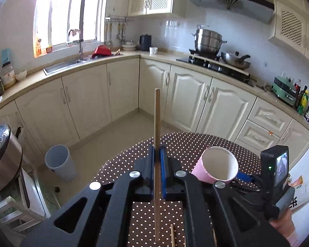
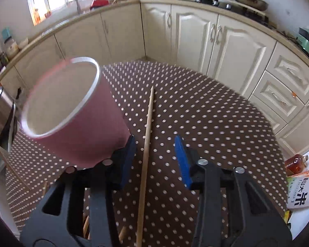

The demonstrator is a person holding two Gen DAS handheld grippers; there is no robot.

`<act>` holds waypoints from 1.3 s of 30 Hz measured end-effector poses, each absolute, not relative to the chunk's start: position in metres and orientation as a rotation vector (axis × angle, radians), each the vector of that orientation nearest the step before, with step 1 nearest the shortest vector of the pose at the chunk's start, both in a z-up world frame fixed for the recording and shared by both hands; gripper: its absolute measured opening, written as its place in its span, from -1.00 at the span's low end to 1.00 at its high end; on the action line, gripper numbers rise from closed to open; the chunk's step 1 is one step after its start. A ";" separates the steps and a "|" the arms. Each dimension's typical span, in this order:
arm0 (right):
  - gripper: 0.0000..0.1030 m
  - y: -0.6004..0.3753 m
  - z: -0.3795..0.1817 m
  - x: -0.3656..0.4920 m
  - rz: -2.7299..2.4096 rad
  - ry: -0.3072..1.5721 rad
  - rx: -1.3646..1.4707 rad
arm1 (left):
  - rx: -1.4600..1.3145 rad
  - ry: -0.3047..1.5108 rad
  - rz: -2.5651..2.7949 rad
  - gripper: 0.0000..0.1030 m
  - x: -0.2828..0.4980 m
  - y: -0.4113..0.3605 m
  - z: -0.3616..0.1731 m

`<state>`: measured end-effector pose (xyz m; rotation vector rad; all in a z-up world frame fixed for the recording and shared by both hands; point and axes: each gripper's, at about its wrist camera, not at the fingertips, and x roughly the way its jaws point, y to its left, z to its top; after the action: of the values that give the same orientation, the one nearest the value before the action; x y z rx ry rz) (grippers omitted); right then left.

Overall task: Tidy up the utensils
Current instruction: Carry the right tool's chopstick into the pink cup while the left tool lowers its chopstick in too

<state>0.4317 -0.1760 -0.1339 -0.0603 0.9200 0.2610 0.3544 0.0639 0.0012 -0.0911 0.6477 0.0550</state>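
Round table with a brown polka-dot cloth (image 2: pixel 206 123) in a kitchen with cream cabinets; grey bin (image 1: pixel 60 162) on the floor past the table, rice cooker (image 1: pixel 2 156) at left edge, rice bag (image 2: pixel 302 193) and amber bottle (image 2: pixel 295 163) at the table's right side. Pink paper cup (image 2: pixel 72 111) sits tilted just left of the right gripper (image 2: pixel 154 144), mouth up and toward the camera, its base against the left blue pad; blurred. Left gripper (image 1: pixel 159 154) is clamped on a wooden chopstick (image 1: pixel 157 144), long axis upright, top end pointing up over the floor, lower end running down behind the jaws. Right gripper's jaws stand apart, nothing pinched; a second chopstick (image 2: pixel 147 144) lies flat on the cloth between them, long axis pointing away from the camera, near end cut off at the frame bottom. More stick ends (image 2: pixel 85 226) peek under the gripper body, count unclear. A hand (image 1: pixel 283 224) shows partly at the left view's right edge.
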 end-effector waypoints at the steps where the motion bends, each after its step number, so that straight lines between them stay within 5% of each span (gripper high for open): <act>1: -0.30 -0.173 -0.138 0.435 0.252 0.927 -0.068 | -0.089 0.659 0.055 -0.89 0.358 0.065 -0.002; 7: -0.35 -0.170 -0.157 0.444 0.237 0.935 -0.107 | -0.088 0.700 0.059 -0.89 0.379 0.071 -0.015; 11: -0.88 -0.167 -0.157 0.449 0.222 0.927 -0.130 | -0.092 0.705 0.052 -0.89 0.383 0.072 -0.017; 20: -0.89 -0.205 -0.110 0.415 0.245 0.779 0.086 | -0.071 0.656 0.048 -0.88 0.369 0.060 -0.003; 34: -0.88 -0.240 0.019 0.354 0.206 0.142 0.393 | -0.092 0.488 -0.054 -0.89 0.355 0.019 0.067; 39: -0.88 -0.239 0.031 0.376 0.254 0.115 0.436 | -0.085 0.464 -0.076 -0.88 0.365 0.002 0.084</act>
<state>0.3757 -0.2393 0.0307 0.4357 0.1153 0.2535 0.3652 0.0019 0.0835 -0.0851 0.4640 -0.0758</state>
